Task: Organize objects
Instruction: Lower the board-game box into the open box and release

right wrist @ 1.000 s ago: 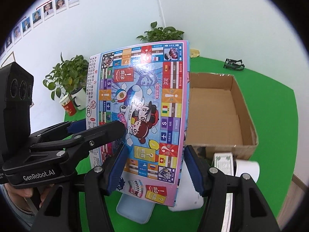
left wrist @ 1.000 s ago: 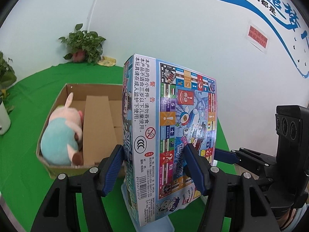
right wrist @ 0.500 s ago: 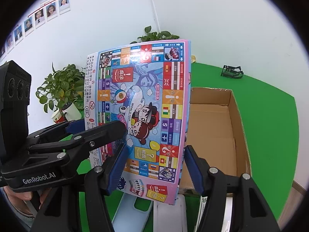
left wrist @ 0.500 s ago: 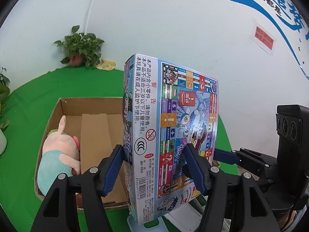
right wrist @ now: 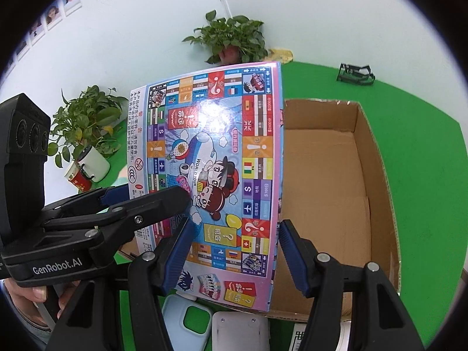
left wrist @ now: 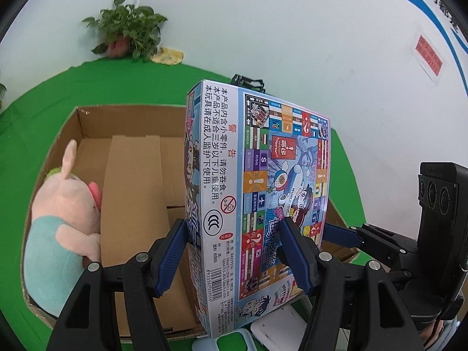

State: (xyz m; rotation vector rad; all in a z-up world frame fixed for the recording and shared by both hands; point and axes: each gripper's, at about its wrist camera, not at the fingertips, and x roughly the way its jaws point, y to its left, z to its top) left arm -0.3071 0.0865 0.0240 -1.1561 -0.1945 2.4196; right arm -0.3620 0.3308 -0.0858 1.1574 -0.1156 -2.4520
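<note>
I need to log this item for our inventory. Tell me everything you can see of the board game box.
The board game box is a flat, glossy cardboard carton printed with a colourful game board, cartoon children, Chinese warning text and a barcode on its narrow side. It is held upright, slightly tilted, above the near edge of the open cardboard box. The left gripper and right gripper both clamp its lower part.

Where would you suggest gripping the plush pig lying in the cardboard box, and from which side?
Probably pinch the plush pig across its teal body, coming from above: it lies against a wall of the cardboard box, with a cardboard flap close on its other side.
</note>
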